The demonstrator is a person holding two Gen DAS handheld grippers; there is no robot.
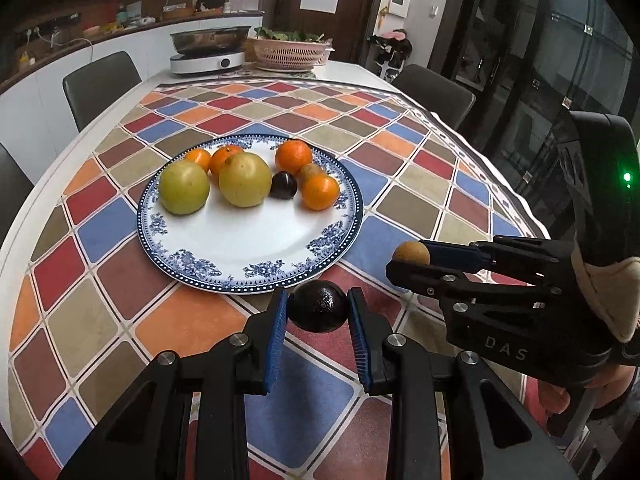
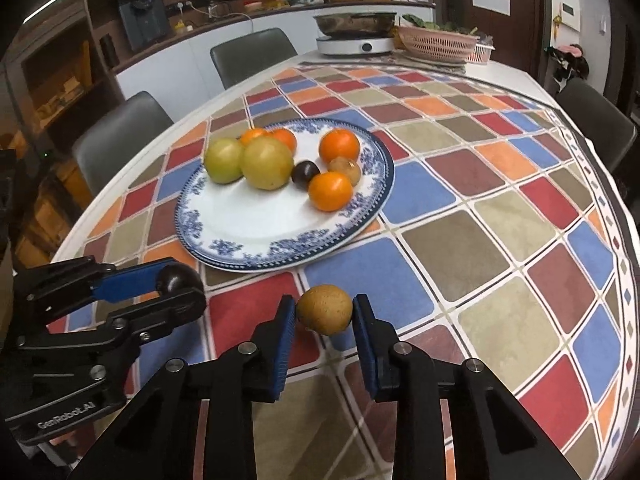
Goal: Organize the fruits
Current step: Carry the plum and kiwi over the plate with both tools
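A blue-and-white plate (image 1: 248, 248) (image 2: 248, 224) on the checked tablecloth holds two green fruits (image 1: 245, 179), several oranges (image 1: 320, 192), a dark plum (image 1: 284, 185) and a small brown fruit (image 1: 311, 171). My left gripper (image 1: 318, 308) is shut on a dark round fruit (image 1: 318, 306), held just in front of the plate's near rim; it also shows in the right wrist view (image 2: 178, 278). My right gripper (image 2: 325, 312) is shut on a brown round fruit (image 2: 325, 309), held above the cloth right of the left gripper; it shows in the left wrist view (image 1: 411, 253).
An induction cooker with a steel pot (image 1: 210, 50) and a pink basket of greens (image 1: 290, 54) stand at the table's far end. Grey chairs (image 1: 100, 86) (image 1: 434, 92) line both sides. The table edge runs along the right (image 2: 600, 184).
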